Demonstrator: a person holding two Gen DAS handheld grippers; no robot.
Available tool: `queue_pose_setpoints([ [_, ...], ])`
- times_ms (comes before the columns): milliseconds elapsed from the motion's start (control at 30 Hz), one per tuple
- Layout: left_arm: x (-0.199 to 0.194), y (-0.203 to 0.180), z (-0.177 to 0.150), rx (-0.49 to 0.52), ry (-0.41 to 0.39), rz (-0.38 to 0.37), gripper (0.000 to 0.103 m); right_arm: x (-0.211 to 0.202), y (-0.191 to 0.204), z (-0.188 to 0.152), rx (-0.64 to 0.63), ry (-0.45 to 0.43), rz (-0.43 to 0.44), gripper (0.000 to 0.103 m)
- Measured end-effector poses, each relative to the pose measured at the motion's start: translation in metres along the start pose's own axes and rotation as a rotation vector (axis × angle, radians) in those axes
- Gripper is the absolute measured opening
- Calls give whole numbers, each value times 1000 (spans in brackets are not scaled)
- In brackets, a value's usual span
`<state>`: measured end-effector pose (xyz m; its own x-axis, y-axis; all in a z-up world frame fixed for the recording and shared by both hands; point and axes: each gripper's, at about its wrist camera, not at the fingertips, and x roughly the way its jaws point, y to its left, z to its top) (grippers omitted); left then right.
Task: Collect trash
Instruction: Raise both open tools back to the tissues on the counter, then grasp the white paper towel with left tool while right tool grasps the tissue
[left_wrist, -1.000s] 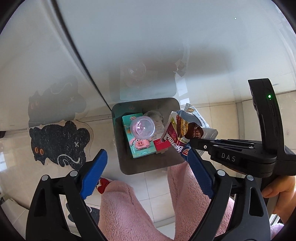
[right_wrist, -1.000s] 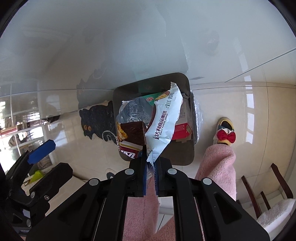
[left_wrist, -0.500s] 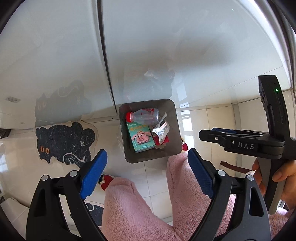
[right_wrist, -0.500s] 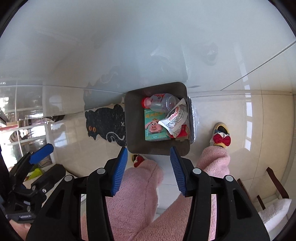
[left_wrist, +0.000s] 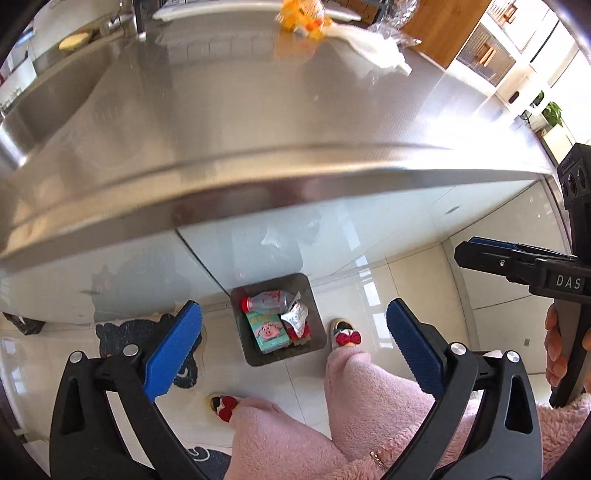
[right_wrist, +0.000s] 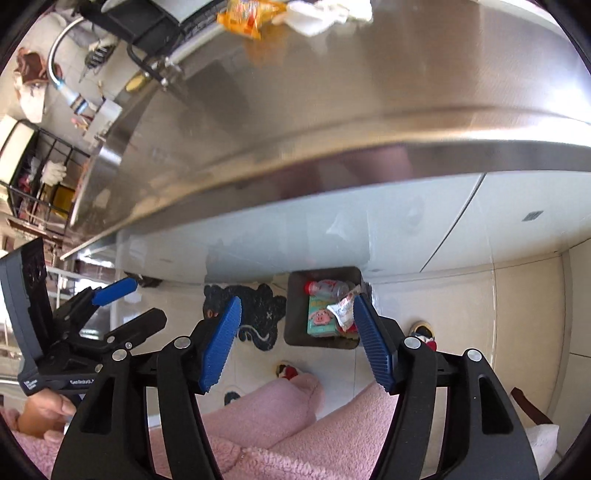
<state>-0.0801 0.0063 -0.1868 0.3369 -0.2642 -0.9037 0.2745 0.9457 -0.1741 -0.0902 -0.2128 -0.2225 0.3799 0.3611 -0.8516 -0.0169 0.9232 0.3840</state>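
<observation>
While both sets of fingers stand spread and empty, the left gripper and right gripper hang above the bin. A bottle, wrapper and carton lie inside.

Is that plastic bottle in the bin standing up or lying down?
Lying down: the bottle rests sideways atop the bin's trash, red cap pointing left.

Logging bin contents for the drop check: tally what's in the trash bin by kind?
In the trash bin:
plastic bottle: 1
green carton: 1
crumpled wrapper: 1
red pack, partly hidden under the wrapper: 1
Total: 4 visible
</observation>
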Motion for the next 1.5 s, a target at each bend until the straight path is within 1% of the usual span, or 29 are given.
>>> queue_pose_setpoints([
  [33, -8, -3, 8, 7, -21, 2, 95, -10, 1, 6, 5, -27, -1, 72],
  [167, -32, -11, 37, 18, -92, -19, 95, -41, 6, 35, -11, -116, 2, 74],
  [233, -36, -15, 51, 28, -121, -26, 95, -53, 8, 51, -17, -155, 3, 75],
  [433, -42, -21, 102, 23, -190, -37, 95, -63, 4, 102, -19, -223, -16, 76],
  [500, -39, -22, 119, 18, -211, -43, 95, -62, -1, 121, -9, -233, -16, 74],
  [633, -26, -27, 151, 24, -231, -58, 95, -55, -15, 157, 7, -240, -31, 68],
  [700, -16, -32, 167, 27, -237, -68, 95, -49, -25, 174, 15, -235, -40, 65],
  [833, 2, -41, 196, 27, -249, -73, 94, -33, -46, 203, 34, -215, -47, 56],
  [867, 7, -43, 203, 24, -250, -80, 94, -29, -50, 210, 40, -208, -48, 55],
  [967, 19, -48, 221, 28, -245, -95, 86, -18, -59, 228, 45, -189, -48, 52],
  [1000, 24, -50, 227, 33, -244, -98, 82, -15, -60, 232, 44, -185, -51, 50],
  [1133, 40, -59, 241, 64, -228, -127, 71, -4, -65, 249, 43, -178, -46, 47],
  [1267, 58, -64, 250, 83, -195, -161, 61, 7, -69, 259, 67, -161, -15, 42],
  [1333, 65, -65, 254, 87, -181, -178, 49, 12, -70, 263, 68, -161, -13, 37],
  [1467, 76, -67, 257, 87, -157, -198, 42, 16, -67, 270, 52, -153, -7, 34],
  [1500, 78, -68, 258, 89, -150, -202, 38, 17, -65, 271, 46, -150, -7, 31],
])
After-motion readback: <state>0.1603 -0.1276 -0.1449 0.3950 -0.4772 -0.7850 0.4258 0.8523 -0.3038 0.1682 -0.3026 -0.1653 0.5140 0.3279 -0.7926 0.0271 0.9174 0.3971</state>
